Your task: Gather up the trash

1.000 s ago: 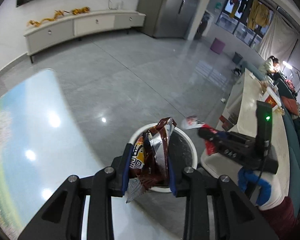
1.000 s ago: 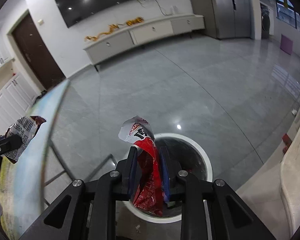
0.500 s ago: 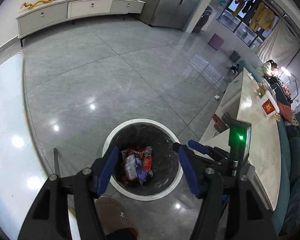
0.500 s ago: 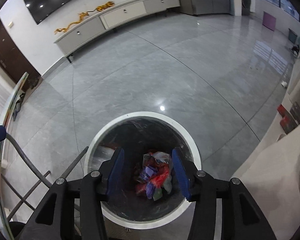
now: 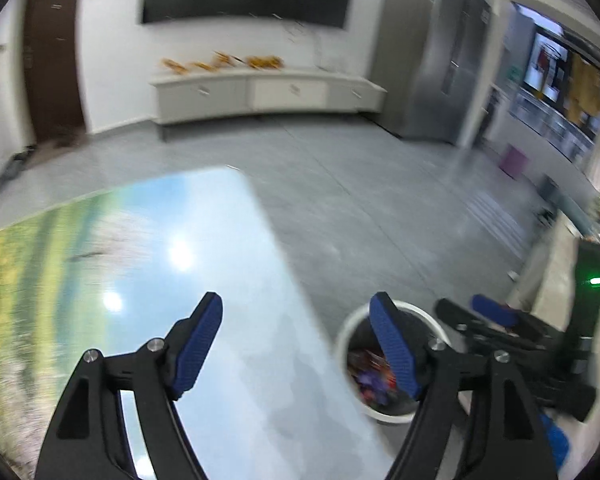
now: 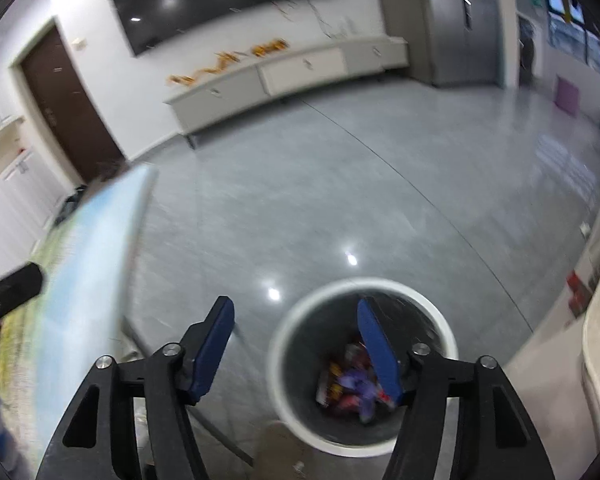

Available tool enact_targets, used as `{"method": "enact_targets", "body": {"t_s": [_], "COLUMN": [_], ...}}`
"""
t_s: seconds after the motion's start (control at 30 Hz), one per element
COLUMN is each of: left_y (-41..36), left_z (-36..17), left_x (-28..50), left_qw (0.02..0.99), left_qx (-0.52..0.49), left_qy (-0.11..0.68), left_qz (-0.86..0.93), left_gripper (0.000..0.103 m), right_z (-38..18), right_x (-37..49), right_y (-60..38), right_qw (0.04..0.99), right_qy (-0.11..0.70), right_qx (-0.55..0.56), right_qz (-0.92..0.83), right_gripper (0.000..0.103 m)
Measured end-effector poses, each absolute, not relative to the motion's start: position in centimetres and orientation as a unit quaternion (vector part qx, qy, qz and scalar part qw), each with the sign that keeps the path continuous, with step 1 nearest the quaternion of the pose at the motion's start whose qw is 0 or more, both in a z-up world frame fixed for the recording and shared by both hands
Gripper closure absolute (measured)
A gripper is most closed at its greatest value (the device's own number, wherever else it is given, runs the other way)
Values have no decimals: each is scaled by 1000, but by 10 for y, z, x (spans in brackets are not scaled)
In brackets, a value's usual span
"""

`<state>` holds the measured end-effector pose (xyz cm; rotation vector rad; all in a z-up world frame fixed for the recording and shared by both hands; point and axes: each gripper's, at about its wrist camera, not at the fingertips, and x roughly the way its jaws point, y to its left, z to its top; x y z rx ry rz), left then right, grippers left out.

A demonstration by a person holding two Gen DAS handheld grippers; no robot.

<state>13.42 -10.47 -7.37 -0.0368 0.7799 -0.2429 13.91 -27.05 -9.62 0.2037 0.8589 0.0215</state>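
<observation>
Left gripper [image 5: 296, 342]: blue-padded fingers spread wide, nothing between them, above the edge of a landscape-printed table [image 5: 148, 264]. Right gripper [image 6: 296, 344]: fingers likewise spread and empty, above the white-rimmed trash bin [image 6: 278, 344] on the grey floor. Crumpled snack wrappers [image 6: 346, 390] lie inside the bin.

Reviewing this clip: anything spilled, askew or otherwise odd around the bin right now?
Nothing stands out. The wrappers lie inside the white trash bin, which stands upright on the floor beside the table. Both the left gripper and the right gripper are open and hold nothing. Motion blur hides fine detail.
</observation>
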Motion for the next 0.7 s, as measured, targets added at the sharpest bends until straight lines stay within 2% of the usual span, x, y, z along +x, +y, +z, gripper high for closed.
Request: {"method": "enact_targets", "body": {"t_s": [0.23,0.37,0.47,0.7], "left_y": [-17,27,56,98], "left_z": [-34,-16,-5,6], "left_x": [100,77,68,44], "left_qw": [950,960,963,960], "left_qx": [-26,-34,-43,-52], "left_qy": [312,272,251,229], "left_qz": [-3,54,91,152], "left_gripper": [27,13,11,10], "right_z": [-32,-8,5,14], "right_x": [131,126,119,108], "right_y": [-179,-142,-115,-78], "right_qw": [931,940,946,954], "right_qy": [354,328,310,286], "right_qx": [51,35,24,0], "right_qz": [71,88,95,87], "right_gripper": [20,11,3,0]}}
